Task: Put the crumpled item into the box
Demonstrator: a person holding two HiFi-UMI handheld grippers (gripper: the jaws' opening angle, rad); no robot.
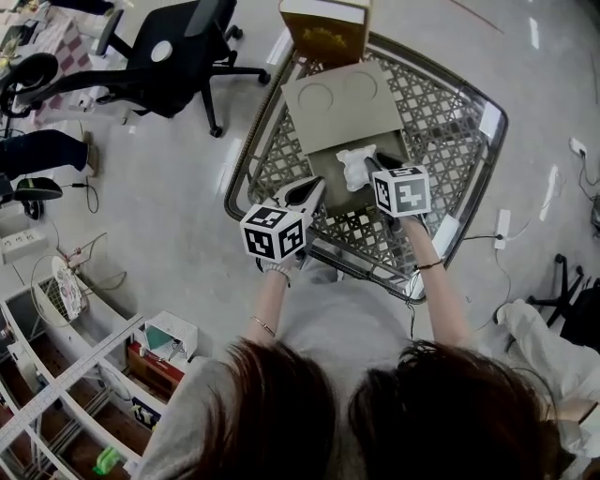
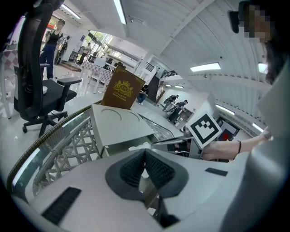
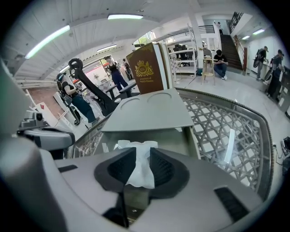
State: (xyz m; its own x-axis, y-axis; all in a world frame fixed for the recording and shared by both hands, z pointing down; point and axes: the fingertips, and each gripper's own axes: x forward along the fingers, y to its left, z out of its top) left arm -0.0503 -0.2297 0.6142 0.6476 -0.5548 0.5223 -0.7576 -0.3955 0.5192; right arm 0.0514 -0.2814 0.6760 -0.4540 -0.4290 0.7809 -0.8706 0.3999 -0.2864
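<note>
A crumpled white tissue lies at the near edge of an open grey box, whose lid stands tipped back. My right gripper is over the box with its jaws apart; the tissue sits loosely between the pads. My left gripper hovers just left of the box, its pads meeting at the tips with nothing in them.
The box rests on a lattice-patterned glass table with a metal rim. A brown upright package stands behind the box. A black office chair is at the far left, and shelving at the lower left.
</note>
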